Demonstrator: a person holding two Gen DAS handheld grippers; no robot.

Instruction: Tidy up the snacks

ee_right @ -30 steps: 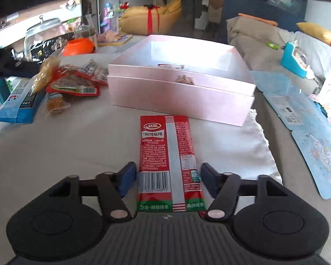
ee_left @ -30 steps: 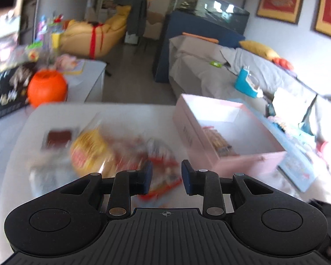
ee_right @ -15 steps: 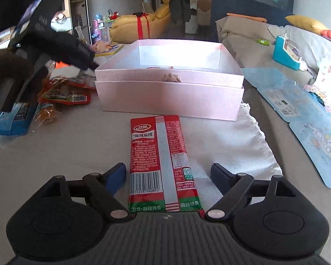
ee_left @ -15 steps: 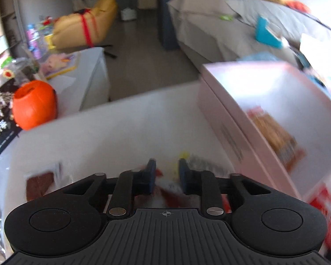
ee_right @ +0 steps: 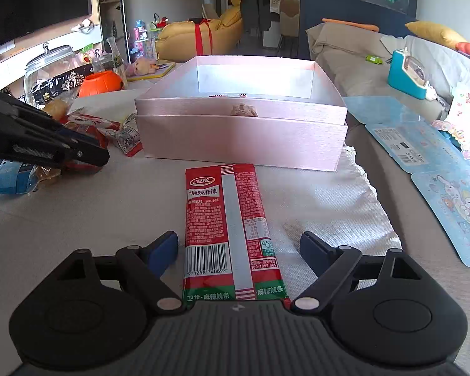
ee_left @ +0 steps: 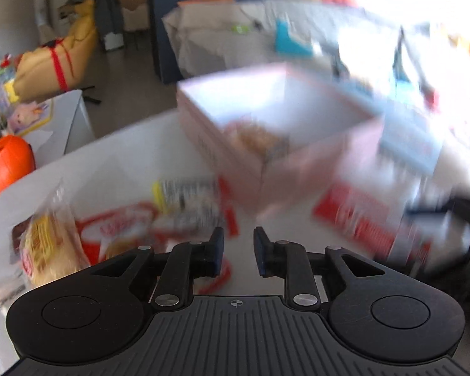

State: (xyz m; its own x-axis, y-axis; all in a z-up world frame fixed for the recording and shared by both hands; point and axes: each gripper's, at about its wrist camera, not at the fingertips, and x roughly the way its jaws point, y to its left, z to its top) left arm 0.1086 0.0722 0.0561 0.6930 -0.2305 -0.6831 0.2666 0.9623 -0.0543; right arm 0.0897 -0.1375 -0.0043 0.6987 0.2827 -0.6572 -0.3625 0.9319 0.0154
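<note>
Left gripper: your tool fills the lower frame, matte black, ribbed centre deck, a small crosshair mark on its front edge.
Its fingers: blue pads on black links, silver pivot screws.
Right gripper: same black body, two round recessed discs, blue-tipped fingers, silver screws.

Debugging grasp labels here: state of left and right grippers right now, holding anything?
Left gripper: jaws narrow and opening, nothing between them.
Right gripper: open wide, pads clear of the red snack packet lying between them; not gripped.
</note>
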